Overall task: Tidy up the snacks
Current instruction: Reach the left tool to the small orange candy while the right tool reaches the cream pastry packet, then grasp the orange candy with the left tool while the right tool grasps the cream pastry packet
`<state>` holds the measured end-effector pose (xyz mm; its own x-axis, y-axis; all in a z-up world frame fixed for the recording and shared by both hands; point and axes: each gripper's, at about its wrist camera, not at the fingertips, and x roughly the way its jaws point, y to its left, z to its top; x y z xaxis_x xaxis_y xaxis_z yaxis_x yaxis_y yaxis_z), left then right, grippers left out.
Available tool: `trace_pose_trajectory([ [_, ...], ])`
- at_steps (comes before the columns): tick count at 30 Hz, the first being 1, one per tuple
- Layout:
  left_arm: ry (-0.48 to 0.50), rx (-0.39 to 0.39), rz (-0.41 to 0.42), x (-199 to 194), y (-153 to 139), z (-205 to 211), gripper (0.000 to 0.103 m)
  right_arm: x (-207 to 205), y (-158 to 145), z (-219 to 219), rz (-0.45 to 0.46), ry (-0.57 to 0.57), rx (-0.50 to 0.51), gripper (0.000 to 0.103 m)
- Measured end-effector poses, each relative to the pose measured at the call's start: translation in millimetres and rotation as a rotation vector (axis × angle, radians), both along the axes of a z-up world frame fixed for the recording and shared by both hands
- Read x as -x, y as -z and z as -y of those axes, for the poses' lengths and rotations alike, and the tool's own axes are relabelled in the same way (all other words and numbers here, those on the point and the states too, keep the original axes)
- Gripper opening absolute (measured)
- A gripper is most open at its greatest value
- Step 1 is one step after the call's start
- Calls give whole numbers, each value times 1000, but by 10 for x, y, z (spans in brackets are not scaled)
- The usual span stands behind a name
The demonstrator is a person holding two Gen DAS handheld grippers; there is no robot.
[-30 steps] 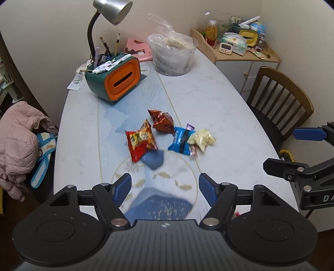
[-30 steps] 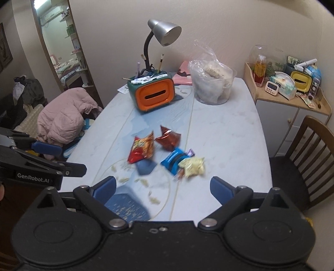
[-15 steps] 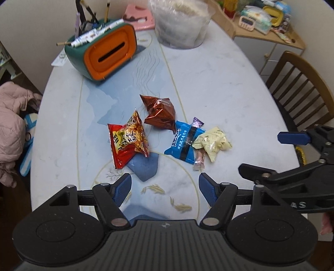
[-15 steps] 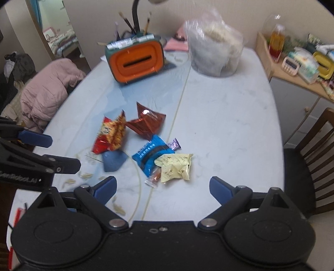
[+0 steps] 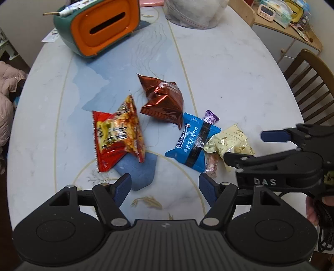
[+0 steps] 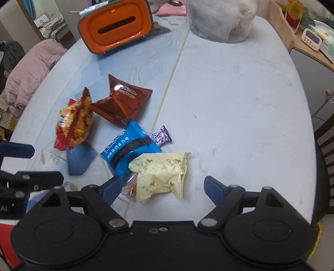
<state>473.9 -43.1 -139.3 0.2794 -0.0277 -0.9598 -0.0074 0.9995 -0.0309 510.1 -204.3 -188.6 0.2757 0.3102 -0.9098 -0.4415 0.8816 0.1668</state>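
Several snack packets lie in a loose cluster mid-table: a red-and-yellow packet (image 5: 118,133) (image 6: 74,124), a brown foil packet (image 5: 162,100) (image 6: 123,102), a blue packet (image 5: 193,141) (image 6: 129,147), a small purple candy (image 5: 210,117) (image 6: 160,136), a pink wrapped candy (image 5: 212,162) (image 6: 130,188) and a pale yellow packet (image 5: 229,141) (image 6: 160,173). My left gripper (image 5: 165,185) hovers open just short of the red and blue packets, nothing between its fingers. My right gripper (image 6: 161,186) (image 5: 245,146) hangs low over the yellow packet, which sits between its closing jaws; the pads do not press on it.
An orange-and-green box (image 5: 100,27) (image 6: 115,23) stands at the table's far left, a clear tub with a plastic bag (image 5: 192,12) (image 6: 221,18) at the far middle. A wooden chair (image 5: 309,83) and side cabinet (image 5: 290,31) are on the right, a pink jacket (image 6: 31,70) on the left.
Both grippers have come down and forward toward the snack cluster. The right gripper's jaws have narrowed and now straddle the yellow packet. The snacks have not moved.
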Motion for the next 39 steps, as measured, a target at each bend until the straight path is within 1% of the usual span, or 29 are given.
trace_pose_trajectory([
  [2, 17, -7, 6, -24, 54, 43, 71, -44, 61, -28, -7, -8, -1, 81],
  [4, 32, 1, 7, -52, 106, 85, 71, -65, 115, -51, -14, -21, 2, 78],
  [7, 42, 19, -6, -102, 195, 143, 70, -87, 174, -57, -24, -35, 3, 68],
  [9, 48, 22, -9, -132, 248, 180, 70, -105, 198, -31, -32, -37, -1, 57],
  [12, 40, 60, -27, -192, 330, 201, 70, -138, 207, 60, -27, -26, -7, 55],
  [15, 42, 74, -35, -228, 395, 258, 69, -172, 201, 166, -21, -12, -15, 54],
  [16, 47, 81, -39, -239, 418, 288, 68, -185, 200, 203, -18, -8, -15, 54],
  [17, 56, 86, -43, -248, 438, 325, 63, -198, 198, 245, -18, -1, -16, 54],
  [21, 94, 108, -40, -265, 484, 490, 59, -238, 176, 395, -12, 13, -14, 53],
  [23, 104, 127, -45, -284, 511, 556, 54, -249, 164, 475, -13, 20, -14, 53],
  [25, 115, 121, -48, -311, 550, 623, 52, -255, 159, 533, -12, 26, -12, 53],
  [29, 118, 118, -70, -359, 659, 688, 39, -242, 157, 616, -10, 35, -13, 53],
  [33, 130, 104, -66, -374, 729, 751, 34, -216, 170, 632, -8, 34, -14, 53],
  [35, 124, 84, -73, -374, 790, 762, 31, -198, 167, 630, -5, 32, -15, 53],
  [37, 129, 67, -53, -361, 797, 785, 29, -178, 170, 624, -4, 29, -17, 53],
  [39, 127, 48, -43, -355, 793, 802, 21, -151, 172, 622, -1, 26, -14, 53],
])
